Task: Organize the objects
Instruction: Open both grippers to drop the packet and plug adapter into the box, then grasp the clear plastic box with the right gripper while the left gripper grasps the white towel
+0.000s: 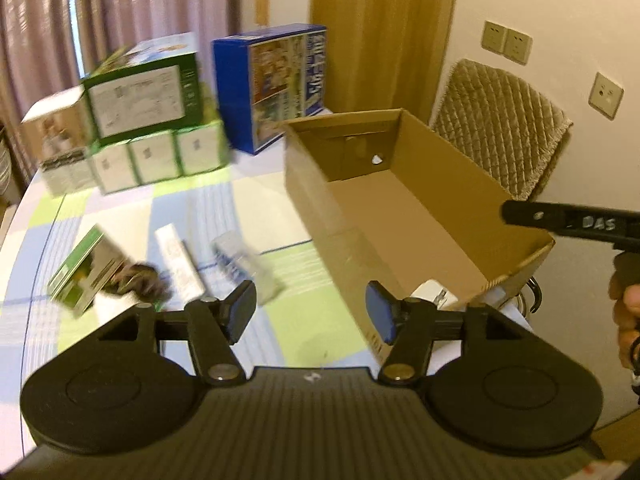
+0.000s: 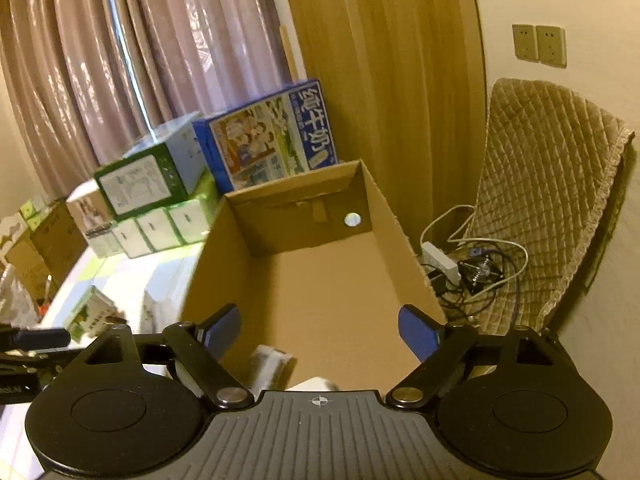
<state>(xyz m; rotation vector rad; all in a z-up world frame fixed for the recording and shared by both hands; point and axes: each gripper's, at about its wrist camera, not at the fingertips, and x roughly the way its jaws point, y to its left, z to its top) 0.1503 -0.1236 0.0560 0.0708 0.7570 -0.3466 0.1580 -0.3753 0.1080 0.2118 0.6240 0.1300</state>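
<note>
Cardboard box [image 1: 400, 216] open-topped, long axis running away, both jaws spread.

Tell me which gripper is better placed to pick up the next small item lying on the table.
Left, probably. The left gripper is open and faces the small items beside the box. The right gripper, also open, points into the box, so the wall stands between it and those items.

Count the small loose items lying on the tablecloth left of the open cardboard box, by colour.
Green packet: 1
Long white box: 1
Clear packet with blue print: 1
Total: 3. The dark blurred shape beside the green packet is too smeared to identify, so it is not counted.
</note>
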